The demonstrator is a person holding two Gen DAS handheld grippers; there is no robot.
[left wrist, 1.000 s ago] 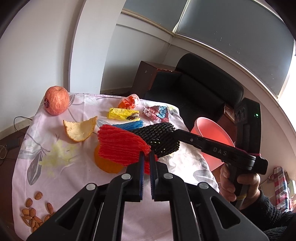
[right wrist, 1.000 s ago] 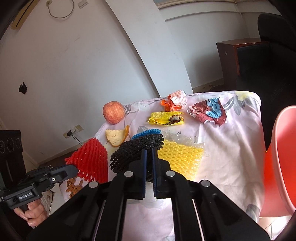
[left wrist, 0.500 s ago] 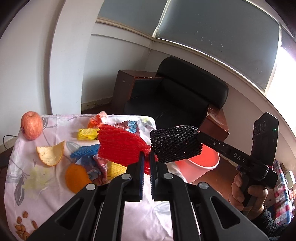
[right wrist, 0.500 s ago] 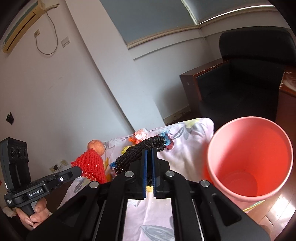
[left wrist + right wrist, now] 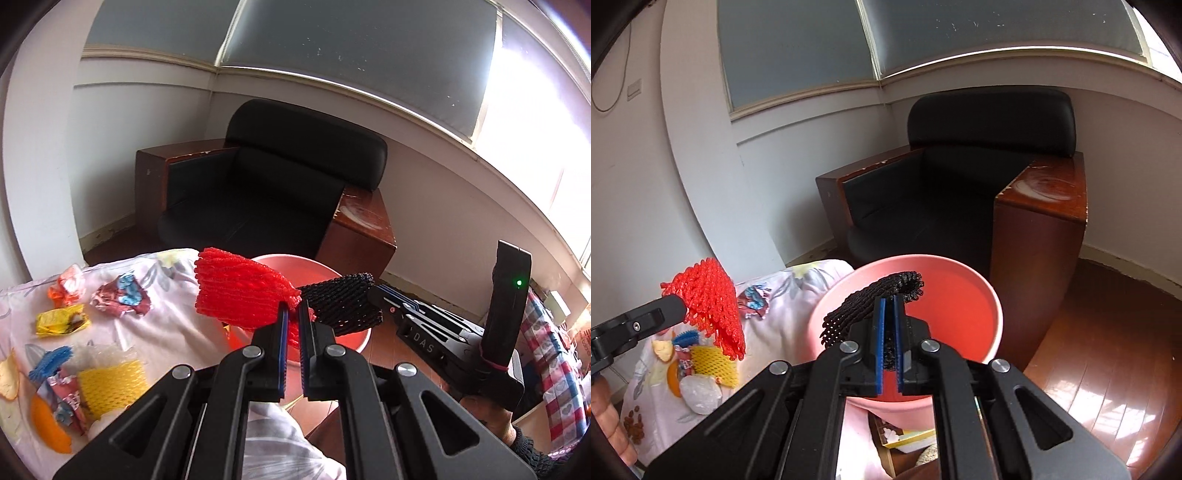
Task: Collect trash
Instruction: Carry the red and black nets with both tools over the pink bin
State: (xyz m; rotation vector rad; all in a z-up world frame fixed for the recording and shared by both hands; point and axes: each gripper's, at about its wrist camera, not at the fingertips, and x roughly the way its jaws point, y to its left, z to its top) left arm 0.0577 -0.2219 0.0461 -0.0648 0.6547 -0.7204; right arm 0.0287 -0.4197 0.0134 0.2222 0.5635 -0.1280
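The right gripper [image 5: 890, 334] clenched a black foam net [image 5: 871, 306] over the pink bin [image 5: 960, 354]. The left gripper [image 5: 291, 314] pinched a red foam net [image 5: 236, 295] at the bin's rim beside the table's edge, so releasing there risked it landing outside.

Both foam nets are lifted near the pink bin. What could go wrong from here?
1. The red foam net in the left hand-held gripper hangs over the table's edge, beside the pink bin; released now, it would likely miss.
2. The black foam net in the right hand-held gripper juts sideways toward the rim; it may catch there.
3. The two nets look close together and may snag.
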